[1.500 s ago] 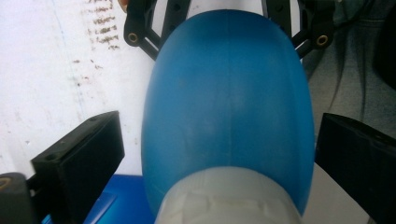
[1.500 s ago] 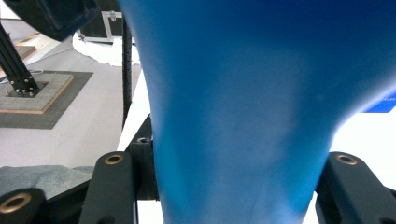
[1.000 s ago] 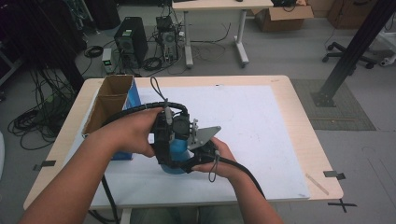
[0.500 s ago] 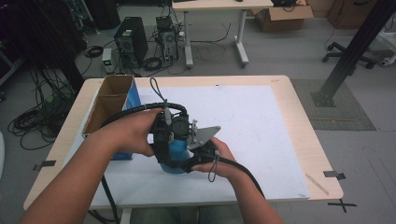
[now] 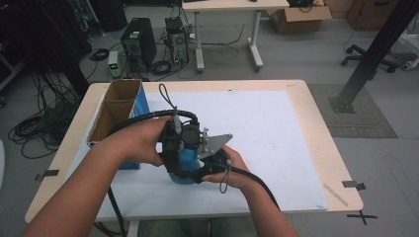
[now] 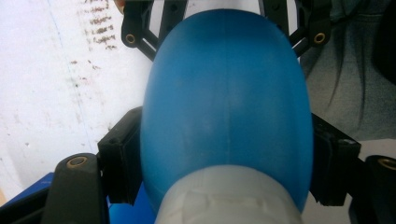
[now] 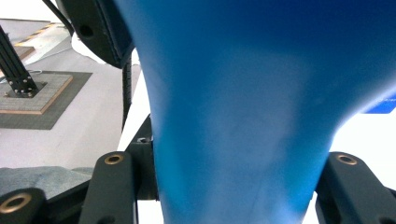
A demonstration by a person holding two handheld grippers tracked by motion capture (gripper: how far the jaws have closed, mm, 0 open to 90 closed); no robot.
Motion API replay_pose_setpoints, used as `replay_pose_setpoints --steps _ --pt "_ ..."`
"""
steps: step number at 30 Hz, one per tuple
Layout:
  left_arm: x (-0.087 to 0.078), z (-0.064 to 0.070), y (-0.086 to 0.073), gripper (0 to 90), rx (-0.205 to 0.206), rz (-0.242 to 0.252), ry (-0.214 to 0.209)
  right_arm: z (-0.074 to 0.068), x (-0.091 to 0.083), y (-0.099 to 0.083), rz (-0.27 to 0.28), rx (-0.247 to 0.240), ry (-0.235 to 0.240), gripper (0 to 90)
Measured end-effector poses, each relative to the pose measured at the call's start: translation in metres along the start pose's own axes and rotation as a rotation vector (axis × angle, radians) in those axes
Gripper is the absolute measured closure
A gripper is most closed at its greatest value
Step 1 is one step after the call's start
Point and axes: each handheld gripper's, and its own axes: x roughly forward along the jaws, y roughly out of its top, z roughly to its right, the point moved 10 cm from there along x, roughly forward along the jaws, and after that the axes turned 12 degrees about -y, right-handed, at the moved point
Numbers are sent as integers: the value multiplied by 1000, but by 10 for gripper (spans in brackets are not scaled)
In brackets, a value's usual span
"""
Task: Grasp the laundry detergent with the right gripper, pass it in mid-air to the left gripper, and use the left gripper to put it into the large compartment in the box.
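A blue rubber bulb (image 5: 184, 165) with a white collar is held just above the white mat (image 5: 276, 128), near the table's front edge. My left gripper (image 5: 173, 145) is shut on its wide body; in the left gripper view the black pads (image 6: 122, 163) press both sides of the bulb (image 6: 226, 93). My right gripper (image 5: 211, 159) is shut on the narrower part, where its two jaws flank the blue neck (image 7: 243, 140). The right gripper's arms (image 6: 140, 28) show beyond the bulb in the left gripper view. Hands hide most of the bulb from above.
An open cardboard box (image 5: 116, 111) with a blue box (image 5: 143, 101) beside it stands at the table's left. The mat spreads to the right and back. A strip of tape (image 5: 335, 193) lies near the front right corner.
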Motion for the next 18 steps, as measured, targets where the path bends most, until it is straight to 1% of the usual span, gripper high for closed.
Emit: replay_pose_setpoints --steps 6,7,8,9,12,15,18 --pt "0 1 1 324 10 -3 3 0 -1 1 5 3 -1 444" --pt "-1 1 1 324 11 -5 6 0 -1 1 5 1 -3 445" --pt "-1 0 1 359 17 -6 22 -1 -1 1 7 2 0 444" --pt "-2 0 1 368 15 -4 22 -1 -1 1 9 1 0 445" --pt "-1 1 1 369 18 -1 29 -1 -1 2 9 4 -3 445" --pt "-1 1 1 378 16 -13 30 -1 -1 1 6 -5 -7 445" --pt "-2 1 0 382 16 -12 29 -1 -1 1 5 -11 -15 446"
